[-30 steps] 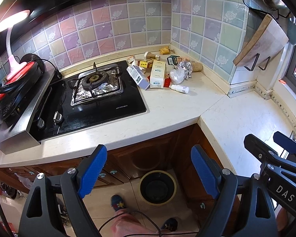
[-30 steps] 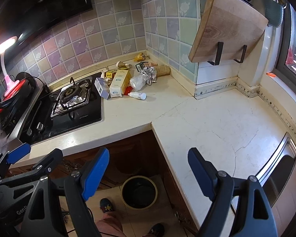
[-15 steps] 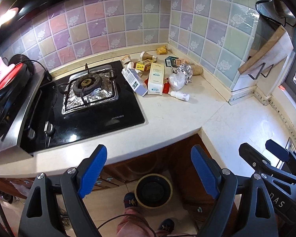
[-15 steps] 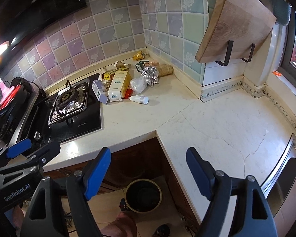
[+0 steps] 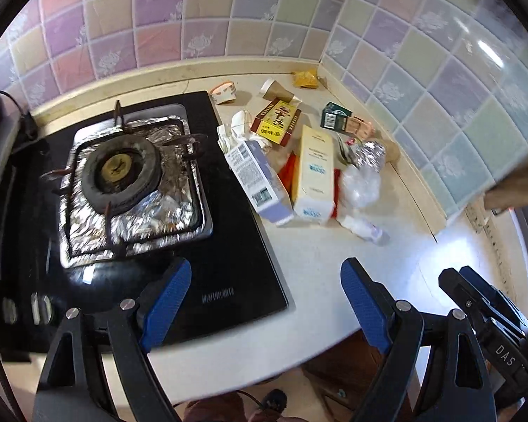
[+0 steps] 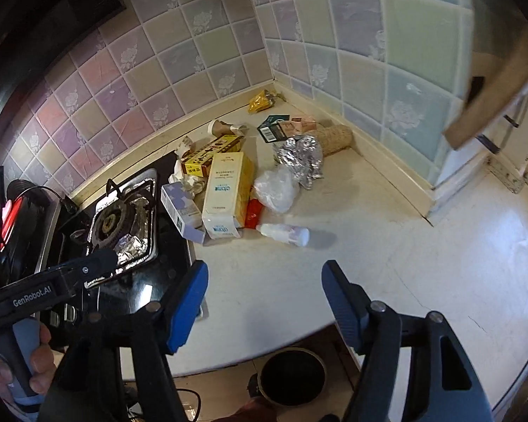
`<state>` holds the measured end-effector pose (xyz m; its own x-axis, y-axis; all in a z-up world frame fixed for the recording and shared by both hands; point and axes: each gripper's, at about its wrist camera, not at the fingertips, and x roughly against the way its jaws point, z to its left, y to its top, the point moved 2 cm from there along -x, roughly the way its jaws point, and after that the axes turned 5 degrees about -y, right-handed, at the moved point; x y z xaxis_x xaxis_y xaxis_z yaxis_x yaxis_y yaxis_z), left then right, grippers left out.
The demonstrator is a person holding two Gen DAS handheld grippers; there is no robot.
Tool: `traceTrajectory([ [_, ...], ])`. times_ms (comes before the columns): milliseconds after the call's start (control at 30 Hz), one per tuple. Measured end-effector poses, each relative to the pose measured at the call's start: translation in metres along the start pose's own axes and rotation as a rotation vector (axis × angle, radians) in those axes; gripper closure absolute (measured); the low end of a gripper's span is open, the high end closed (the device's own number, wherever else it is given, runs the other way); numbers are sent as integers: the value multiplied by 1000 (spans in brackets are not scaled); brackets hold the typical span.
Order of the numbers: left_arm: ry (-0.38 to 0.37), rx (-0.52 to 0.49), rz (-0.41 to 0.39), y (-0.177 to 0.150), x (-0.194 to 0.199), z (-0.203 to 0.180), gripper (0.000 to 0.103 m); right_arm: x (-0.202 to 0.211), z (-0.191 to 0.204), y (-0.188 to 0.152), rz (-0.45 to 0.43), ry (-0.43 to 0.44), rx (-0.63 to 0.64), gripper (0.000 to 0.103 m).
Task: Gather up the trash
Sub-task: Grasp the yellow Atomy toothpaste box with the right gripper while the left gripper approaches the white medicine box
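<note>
A pile of trash lies in the counter corner: a cream carton point(image 5: 315, 172) point(image 6: 228, 190), a lavender box point(image 5: 257, 181) point(image 6: 179, 211), a red-yellow box point(image 5: 276, 121) point(image 6: 207, 154), crumpled foil point(image 5: 368, 153) point(image 6: 301, 154), a clear plastic bag point(image 5: 360, 188) point(image 6: 276, 190), a small white bottle point(image 5: 364, 228) point(image 6: 285, 234) and a yellow wrapper point(image 5: 306, 78) point(image 6: 262, 100). My left gripper point(image 5: 265, 295) is open and empty over the hob's front edge. My right gripper point(image 6: 264, 295) is open and empty over the counter, short of the bottle. A round bin point(image 6: 292, 376) stands on the floor below.
A black gas hob point(image 5: 228, 263) with a foil-lined burner point(image 5: 123, 172) sits left of the trash. A wooden cutting board point(image 6: 496, 98) hangs at the right wall. Tiled walls close the corner. A red appliance point(image 6: 10, 218) sits far left.
Both grippers have moved forward and down over the counter toward the trash pile; the pile looks much larger. The bin has slipped out of the left view. Both stay open.
</note>
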<state>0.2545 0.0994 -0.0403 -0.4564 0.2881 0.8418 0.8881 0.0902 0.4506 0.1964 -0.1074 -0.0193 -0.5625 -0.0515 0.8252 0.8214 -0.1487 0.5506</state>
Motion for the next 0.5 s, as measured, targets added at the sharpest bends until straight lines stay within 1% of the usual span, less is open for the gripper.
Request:
traceTrajectory([
  [67, -16, 9, 20, 17, -20, 12, 27, -26, 13, 18, 22, 16, 13, 43],
  [100, -24, 14, 33, 25, -31, 18, 28, -38, 18, 25, 33, 20, 17, 46],
  [233, -43, 47, 88, 51, -72, 33, 34, -87, 35, 51, 97, 36, -6, 46],
  [300, -51, 53, 111, 58, -86, 36, 34, -106, 42, 61, 122, 49, -15, 46],
  [400, -47, 49, 134, 64, -101, 41, 34, -133, 53, 73, 152, 46, -15, 46],
  [500, -40, 54, 150, 68, -111, 47, 34, -159, 64, 81, 191, 24, 3, 46],
])
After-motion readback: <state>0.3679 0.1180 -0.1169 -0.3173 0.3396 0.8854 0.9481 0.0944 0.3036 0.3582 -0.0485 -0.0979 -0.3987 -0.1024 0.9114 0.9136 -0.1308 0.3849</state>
